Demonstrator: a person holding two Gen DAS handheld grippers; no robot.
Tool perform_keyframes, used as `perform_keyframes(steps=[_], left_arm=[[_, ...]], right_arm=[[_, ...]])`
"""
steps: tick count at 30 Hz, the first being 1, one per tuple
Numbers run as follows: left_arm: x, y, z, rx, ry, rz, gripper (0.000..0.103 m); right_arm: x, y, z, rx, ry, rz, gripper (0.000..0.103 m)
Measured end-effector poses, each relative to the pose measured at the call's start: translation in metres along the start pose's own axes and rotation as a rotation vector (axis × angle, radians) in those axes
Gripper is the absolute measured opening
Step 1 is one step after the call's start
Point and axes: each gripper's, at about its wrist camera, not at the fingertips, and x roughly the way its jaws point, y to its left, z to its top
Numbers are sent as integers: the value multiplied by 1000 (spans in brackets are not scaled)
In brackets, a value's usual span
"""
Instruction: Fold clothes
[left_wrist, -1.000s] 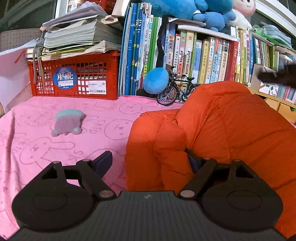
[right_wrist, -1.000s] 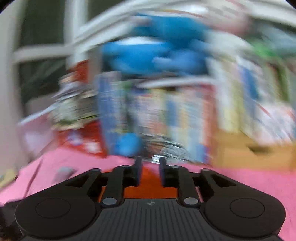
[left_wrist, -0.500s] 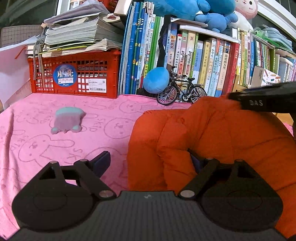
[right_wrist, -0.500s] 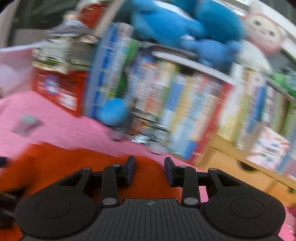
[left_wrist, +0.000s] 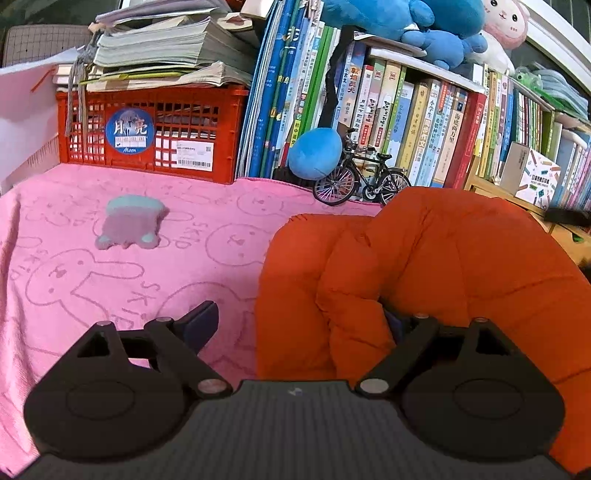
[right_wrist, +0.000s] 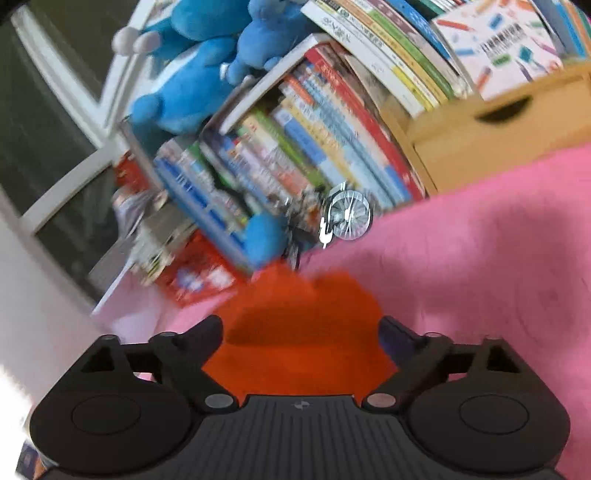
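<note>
An orange padded jacket (left_wrist: 436, 266) lies bunched on the pink rabbit-print cloth (left_wrist: 110, 280), at the right of the left wrist view. My left gripper (left_wrist: 299, 325) is open, its jaws wide; the jacket's near fold bulges between them and hides the right fingertip. In the tilted, blurred right wrist view the jacket (right_wrist: 303, 332) lies just ahead of my right gripper (right_wrist: 301, 332), which is open wide and holds nothing.
A small grey-and-teal plush (left_wrist: 129, 225) lies on the cloth at left. A red crate (left_wrist: 155, 133) with stacked papers, rows of books (left_wrist: 406, 122), a blue ball (left_wrist: 314, 153), a model bicycle (left_wrist: 362, 181) and blue plush toys (right_wrist: 192, 74) line the back. A wooden drawer unit (right_wrist: 491, 129) stands at right.
My right gripper has opened from nearly shut to wide, swung and tilted over the jacket, and left the left wrist view. The left gripper has stayed in place, open.
</note>
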Motion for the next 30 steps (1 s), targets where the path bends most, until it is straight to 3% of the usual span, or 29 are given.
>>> perform_keyframes(steps=[6, 13, 16, 20, 22, 25, 30], left_arm=[[-3, 1, -1, -27, -13, -16, 90], [-21, -8, -9, -54, -55, 18, 90], [-33, -14, -12, -43, -68, 29, 89], [-54, -10, -9, -33, -99, 16, 89], [-68, -8, -5, -29, -137, 25, 89], [-89, -10, 0, -16, -206, 48, 89], [-111, -24, 1, 27, -264, 39, 95]], right_arm=[[-32, -7, -49, 40, 134, 92, 103], [-27, 28, -99, 12, 271, 203, 103], [-27, 35, -110, 15, 271, 222, 93], [-32, 30, -118, 96, 281, 245, 70], [-37, 28, -125, 121, 288, 269, 66], [-42, 33, -133, 92, 291, 276, 67], [-51, 49, -142, -10, 309, 266, 84]])
